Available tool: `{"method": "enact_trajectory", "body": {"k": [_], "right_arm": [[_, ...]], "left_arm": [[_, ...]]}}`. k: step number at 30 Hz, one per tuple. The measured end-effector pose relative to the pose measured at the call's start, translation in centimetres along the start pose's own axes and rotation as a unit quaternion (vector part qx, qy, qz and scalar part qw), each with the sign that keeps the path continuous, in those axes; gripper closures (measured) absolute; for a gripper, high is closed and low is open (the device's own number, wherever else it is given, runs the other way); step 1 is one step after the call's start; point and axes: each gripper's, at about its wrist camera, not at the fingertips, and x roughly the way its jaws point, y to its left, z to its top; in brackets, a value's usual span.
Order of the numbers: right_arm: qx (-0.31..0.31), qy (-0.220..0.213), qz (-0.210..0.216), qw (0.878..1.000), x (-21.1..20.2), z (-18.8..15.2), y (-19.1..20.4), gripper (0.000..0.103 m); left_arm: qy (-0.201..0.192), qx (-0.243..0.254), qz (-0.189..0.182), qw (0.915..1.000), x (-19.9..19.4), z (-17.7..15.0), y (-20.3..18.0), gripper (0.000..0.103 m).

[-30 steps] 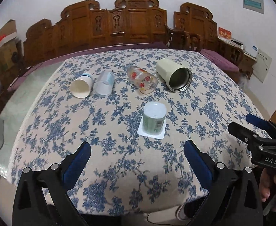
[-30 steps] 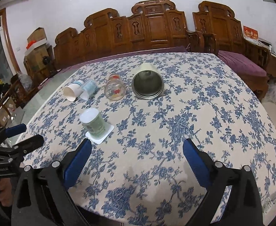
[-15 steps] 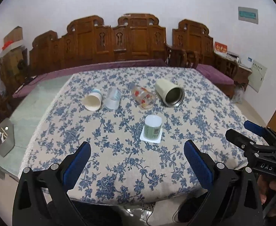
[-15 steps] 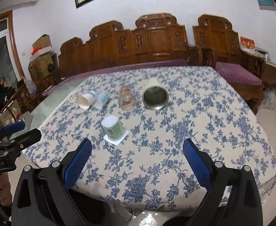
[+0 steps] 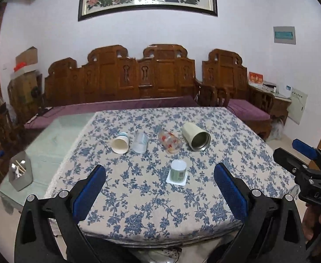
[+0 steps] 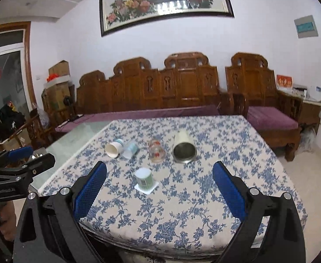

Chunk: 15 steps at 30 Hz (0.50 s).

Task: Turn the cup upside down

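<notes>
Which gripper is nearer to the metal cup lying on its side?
Right, probably. The metal cup lies ahead, nearly centred between the right gripper's fingers; from the left gripper it lies ahead and off to the right. Both are open, back off the table edge.

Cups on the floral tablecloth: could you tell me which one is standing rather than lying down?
The small green cup on the white square coaster stands; the other four lie on their sides behind it.

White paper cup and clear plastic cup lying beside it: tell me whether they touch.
Cannot tell. In the left wrist view the white paper cup and the clear plastic cup lie side by side, no plain gap or contact visible.
</notes>
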Motion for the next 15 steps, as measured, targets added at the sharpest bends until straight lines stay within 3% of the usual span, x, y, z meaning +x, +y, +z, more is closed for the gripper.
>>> {"method": "enact_trajectory", "body": {"k": [15], "right_arm": [[0.004, -0.013, -0.006, 1.0, -1.3, 0.2, 0.2, 0.005]], "left_arm": [[-0.014, -0.003, 0.005, 0.9999, -1.4, -0.1, -0.1, 0.008]]}}
